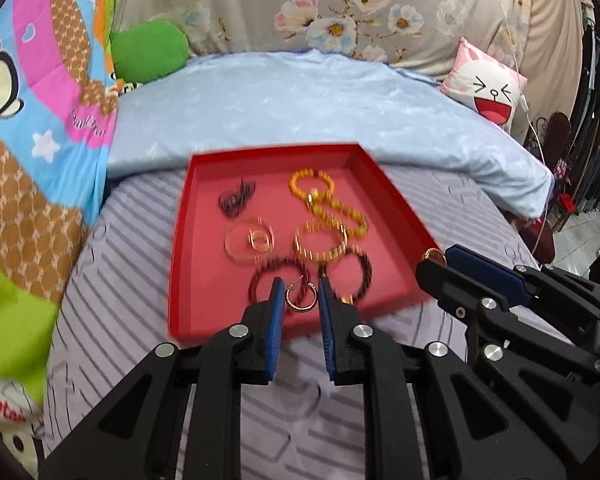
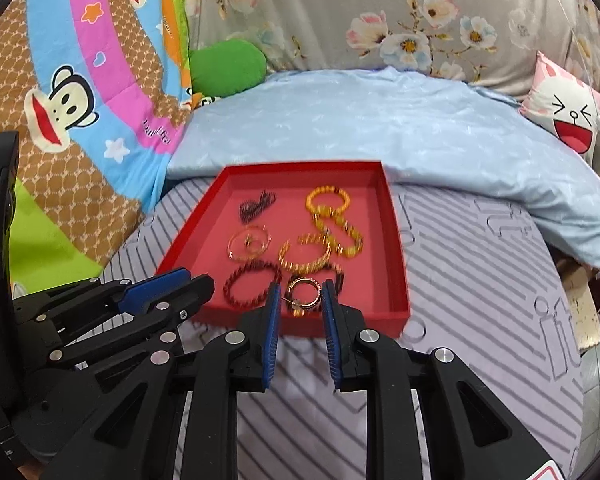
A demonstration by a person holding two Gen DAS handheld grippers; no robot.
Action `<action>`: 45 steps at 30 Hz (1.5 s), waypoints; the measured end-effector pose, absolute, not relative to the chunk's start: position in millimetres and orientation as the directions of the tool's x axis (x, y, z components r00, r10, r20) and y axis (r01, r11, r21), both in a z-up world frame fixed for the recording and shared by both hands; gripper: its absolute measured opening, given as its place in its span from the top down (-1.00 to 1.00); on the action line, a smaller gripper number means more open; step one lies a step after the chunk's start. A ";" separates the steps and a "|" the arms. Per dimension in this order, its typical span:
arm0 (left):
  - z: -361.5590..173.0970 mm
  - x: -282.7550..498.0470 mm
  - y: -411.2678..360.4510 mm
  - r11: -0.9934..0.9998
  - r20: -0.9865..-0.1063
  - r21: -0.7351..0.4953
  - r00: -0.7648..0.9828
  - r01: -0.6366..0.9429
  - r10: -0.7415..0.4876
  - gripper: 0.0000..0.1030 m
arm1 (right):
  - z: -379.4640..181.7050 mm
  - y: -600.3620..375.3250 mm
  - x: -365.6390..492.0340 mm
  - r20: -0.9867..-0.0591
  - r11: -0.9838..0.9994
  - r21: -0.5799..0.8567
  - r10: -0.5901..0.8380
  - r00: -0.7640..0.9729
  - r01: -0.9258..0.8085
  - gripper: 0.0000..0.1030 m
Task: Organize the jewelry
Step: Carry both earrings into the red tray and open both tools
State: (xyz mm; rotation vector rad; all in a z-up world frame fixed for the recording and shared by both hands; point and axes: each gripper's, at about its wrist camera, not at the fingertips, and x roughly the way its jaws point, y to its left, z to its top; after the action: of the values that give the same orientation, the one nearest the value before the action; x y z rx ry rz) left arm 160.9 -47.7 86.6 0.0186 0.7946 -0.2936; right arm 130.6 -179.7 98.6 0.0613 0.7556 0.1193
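A red tray (image 1: 204, 200) (image 2: 396, 240) lies on the striped mattress. It holds yellow bead bracelets (image 1: 312, 184) (image 2: 327, 199), a gold bangle (image 1: 320, 246) (image 2: 306, 256), dark red twisted bracelets (image 1: 260, 280) (image 2: 248, 284) and a clear ring (image 1: 250, 242). My left gripper (image 1: 301, 292) hangs over the tray's near edge, shut on a gold hoop earring (image 1: 300, 300). My right gripper (image 2: 302, 292) is beside it, shut on a second gold hoop earring (image 2: 304, 296). In the left wrist view the right gripper (image 1: 436, 260) shows a gold piece at its tips.
A light blue blanket (image 1: 300, 100) lies beyond the tray, with a green cushion (image 1: 150, 54) and a cartoon-face pillow (image 1: 488, 88) behind it. A colourful monkey quilt (image 2: 80, 92) rises on the left. The striped mattress (image 2: 480, 280) surrounds the tray. The bed's edge runs along the right.
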 end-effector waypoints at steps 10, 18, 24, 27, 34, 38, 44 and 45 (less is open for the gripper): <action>100.5 237.2 -52.8 0.958 -0.684 -0.095 0.681 0.270 -0.260 0.67 | 108.3 -186.3 208.1 -0.673 0.990 0.112 0.139 0.727 -0.086 0.61; 82.7 296.2 -61.8 0.958 -0.716 -0.102 0.648 0.269 -0.259 0.67 | 86.3 -194.6 265.1 -0.714 0.990 0.131 0.133 0.688 -0.056 0.61; 54.4 318.6 -63.1 0.962 -0.758 -0.108 0.606 0.249 -0.242 0.67 | 60.6 -193.3 290.6 -0.753 0.991 0.121 0.127 0.646 -0.053 0.61; 44.0 325.0 -62.6 0.963 -0.773 -0.111 0.588 0.245 -0.238 0.67 | 49.6 -194.2 299.6 -0.767 0.990 0.129 0.131 0.628 -0.049 0.61; 39.4 331.1 -62.8 0.964 -0.778 -0.109 0.583 0.241 -0.234 0.63 | 43.9 -195.4 303.6 -0.777 0.988 0.146 0.143 0.614 -0.045 0.59; 37.8 331.0 -63.0 0.965 -0.781 -0.107 0.581 0.238 -0.230 0.57 | 42.3 -196.1 304.0 -0.779 0.989 0.143 0.136 0.612 -0.039 0.59; 38.2 330.5 -65.0 0.967 -0.781 -0.097 0.584 0.235 -0.220 0.54 | 42.2 -195.6 305.2 -0.780 0.990 0.141 0.131 0.611 -0.032 0.59; 38.2 330.4 -64.8 0.967 -0.781 -0.097 0.584 0.236 -0.220 0.54 | 42.3 -195.5 305.0 -0.780 0.990 0.140 0.130 0.612 -0.031 0.59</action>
State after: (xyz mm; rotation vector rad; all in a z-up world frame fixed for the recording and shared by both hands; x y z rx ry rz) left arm 330.4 -64.8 38.2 0.0182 0.9089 -0.2660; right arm 305.0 -195.5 42.3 0.1168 0.9085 0.0933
